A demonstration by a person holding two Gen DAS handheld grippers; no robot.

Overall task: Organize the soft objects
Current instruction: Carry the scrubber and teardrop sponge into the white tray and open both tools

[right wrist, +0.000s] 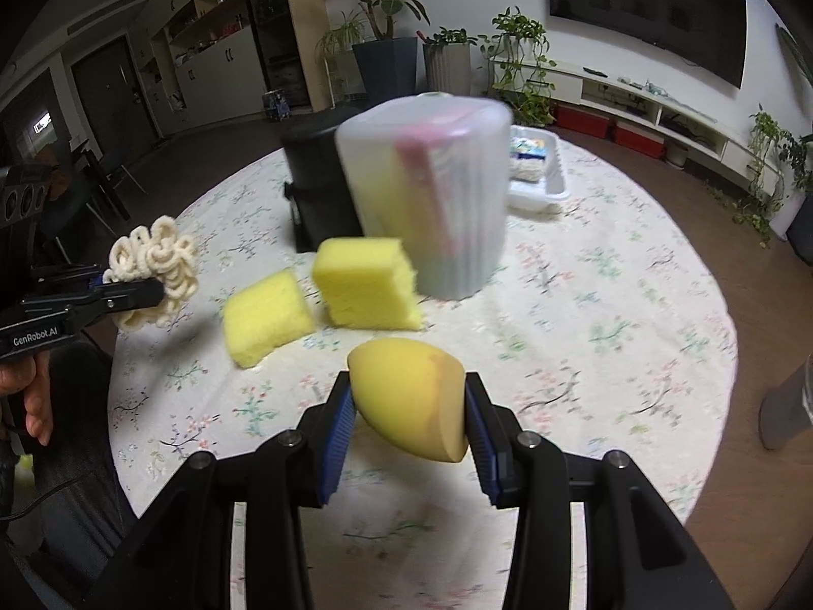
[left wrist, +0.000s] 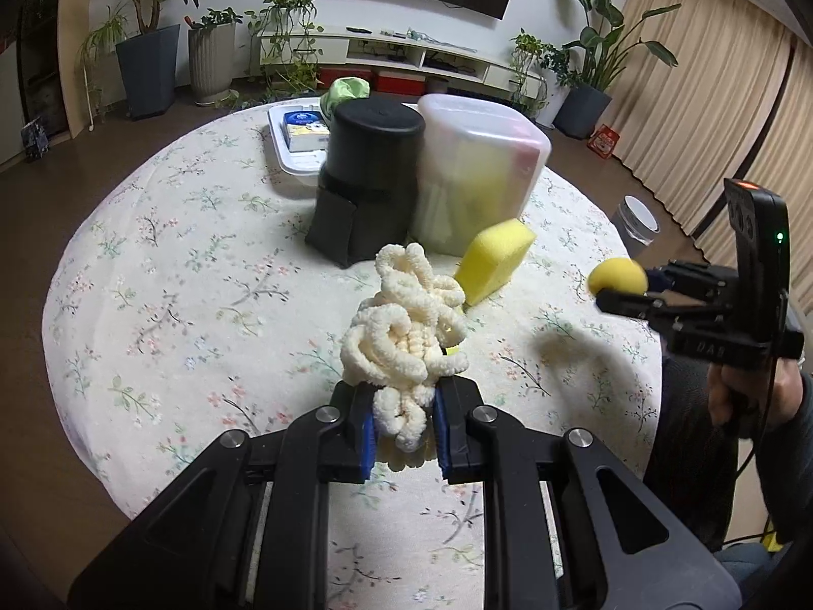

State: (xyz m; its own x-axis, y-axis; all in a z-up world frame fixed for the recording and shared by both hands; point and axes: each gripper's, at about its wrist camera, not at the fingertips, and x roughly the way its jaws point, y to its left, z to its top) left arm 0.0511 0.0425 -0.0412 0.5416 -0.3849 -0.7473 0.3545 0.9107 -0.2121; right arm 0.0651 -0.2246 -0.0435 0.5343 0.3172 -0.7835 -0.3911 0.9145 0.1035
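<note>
My left gripper is shut on a cream chenille loop bundle and holds it above the round floral table; it also shows in the right wrist view. My right gripper is shut on a yellow egg-shaped sponge, seen at the right of the left wrist view. Two yellow block sponges lie on the table before a translucent lidded container holding sponges. One block shows in the left wrist view.
A black cylindrical canister stands left of the translucent container. A white tray with packaged items sits at the table's far side. Potted plants, a TV console and curtains surround the table.
</note>
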